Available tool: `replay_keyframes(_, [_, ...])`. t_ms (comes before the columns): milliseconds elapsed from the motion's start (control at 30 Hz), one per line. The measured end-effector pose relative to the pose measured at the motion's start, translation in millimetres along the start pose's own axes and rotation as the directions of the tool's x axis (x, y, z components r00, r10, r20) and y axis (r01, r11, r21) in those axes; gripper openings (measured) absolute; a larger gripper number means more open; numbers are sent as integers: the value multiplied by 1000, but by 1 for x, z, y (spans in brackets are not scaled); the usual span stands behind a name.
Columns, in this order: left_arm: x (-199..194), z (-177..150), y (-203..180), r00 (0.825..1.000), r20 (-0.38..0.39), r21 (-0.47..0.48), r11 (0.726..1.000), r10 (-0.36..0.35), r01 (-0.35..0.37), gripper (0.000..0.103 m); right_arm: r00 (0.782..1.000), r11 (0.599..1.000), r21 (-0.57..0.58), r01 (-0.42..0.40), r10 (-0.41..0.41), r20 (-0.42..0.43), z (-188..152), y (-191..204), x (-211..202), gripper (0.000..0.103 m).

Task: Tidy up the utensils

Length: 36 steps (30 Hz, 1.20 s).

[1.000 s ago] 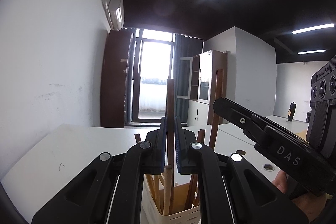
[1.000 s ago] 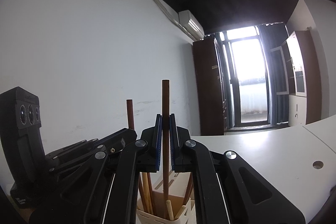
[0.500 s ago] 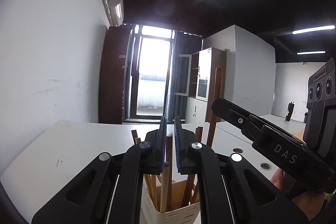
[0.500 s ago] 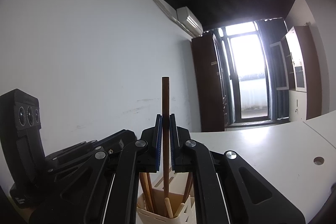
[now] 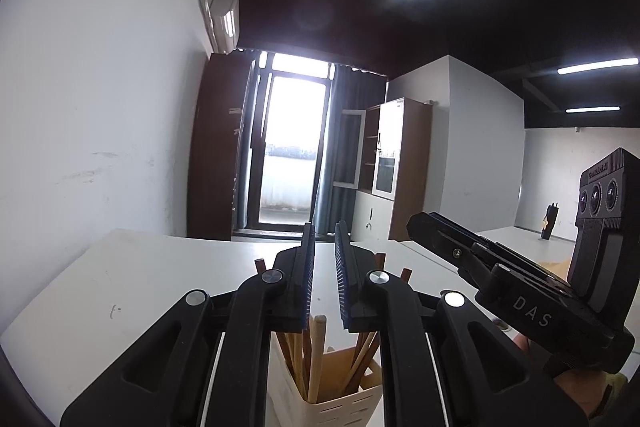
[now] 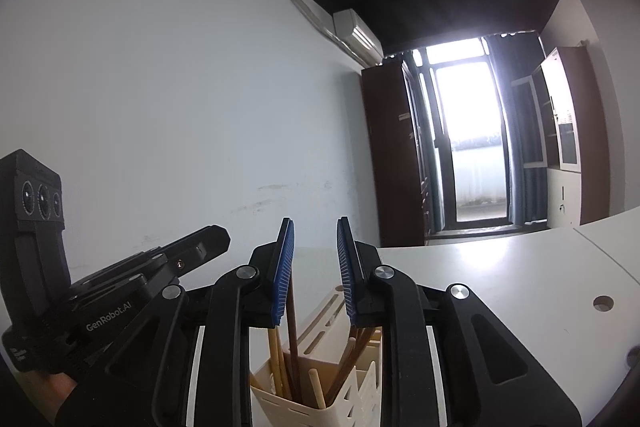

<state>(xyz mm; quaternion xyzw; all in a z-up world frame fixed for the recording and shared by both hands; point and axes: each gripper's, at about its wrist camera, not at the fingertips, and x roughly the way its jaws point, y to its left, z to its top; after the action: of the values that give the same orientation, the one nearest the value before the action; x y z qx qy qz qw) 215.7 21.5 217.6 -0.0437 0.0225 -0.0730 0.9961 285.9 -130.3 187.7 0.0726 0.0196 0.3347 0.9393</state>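
Observation:
A cream slotted utensil holder [image 5: 320, 407] stands on the white table, holding several wooden chopsticks [image 5: 316, 359]. It also shows in the right wrist view [image 6: 312, 403] with its chopsticks [image 6: 292, 339]. My left gripper [image 5: 323, 259] hovers just above the holder, jaws open and empty. My right gripper [image 6: 314, 255] is also above the holder, jaws open and empty. The right gripper appears in the left wrist view [image 5: 500, 275], and the left gripper in the right wrist view [image 6: 132, 279].
The white table [image 5: 140, 279] runs along a white wall [image 5: 100, 107] on the left. A second table section with a cable hole [image 6: 603, 303] lies to the right. A dark door and cabinets stand at the far end.
Both grippers held a dark chopstick upright over the holder. Both have since opened and the chopsticks have dropped into the holder.

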Motion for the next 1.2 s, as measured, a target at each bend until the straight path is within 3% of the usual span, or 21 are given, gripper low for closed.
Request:
replay_keyframes(200, [-3, -2, -2, 1000, -20, -1, 1000, -3, 3, 15, 1000, 1000, -2, 21, -21, -21, -3, 0, -4, 27])
replay_keyframes(367, [-7, -6, -6, 997, -80, 19, 1000, 2, -1, 15, 998, 999, -13, 43, -44, -48, -5, 0, -8, 31])
replay_keyframes(633, [-24, -14, -10, 987, -156, 66, 998, 34, -24, 32, 993, 997, -35, 70, -73, -95, -8, 8, -22, 39])
replay_keyframes(867, [-44, -24, -9, 970, -237, 50, 998, 44, -33, 40, 981, 994, -69, 87, -98, -168, -18, 20, -31, 48])
replay_keyframes(1200, [-72, -59, -10, 952, -301, 46, 998, 54, -42, 57, 957, 994, -44, 102, -110, -268, -47, 29, -55, 62])
